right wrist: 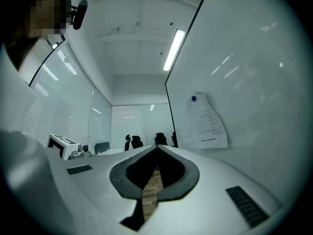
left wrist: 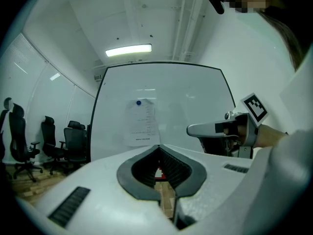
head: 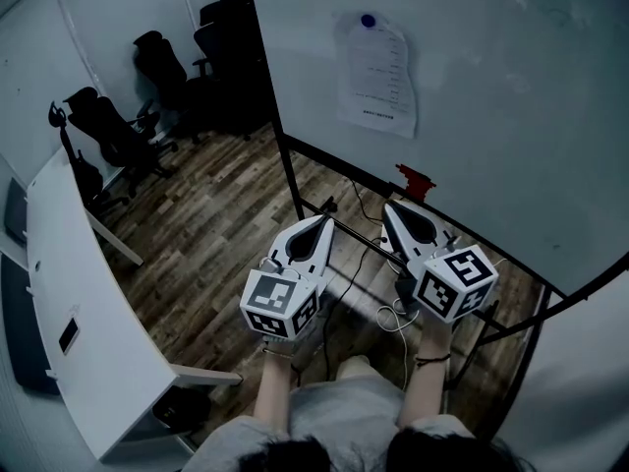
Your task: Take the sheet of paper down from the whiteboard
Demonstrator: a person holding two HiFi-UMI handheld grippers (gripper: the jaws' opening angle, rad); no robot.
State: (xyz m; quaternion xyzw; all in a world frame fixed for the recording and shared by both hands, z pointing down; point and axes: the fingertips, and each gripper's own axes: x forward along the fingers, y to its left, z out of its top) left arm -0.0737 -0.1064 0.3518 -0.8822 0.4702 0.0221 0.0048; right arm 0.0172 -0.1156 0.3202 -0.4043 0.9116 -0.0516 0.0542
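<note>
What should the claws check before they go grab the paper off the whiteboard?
1. Sheet of paper hangs on the whiteboard under the blue magnet: ok.
2. Left claw empty: ok.
3. Right claw empty: ok.
4. Claws open for grabbing: not ok, both are shut.
5. Claws up at the paper: not ok, neither touches it.
6. Only the magnet holds the paper: cannot tell.
</note>
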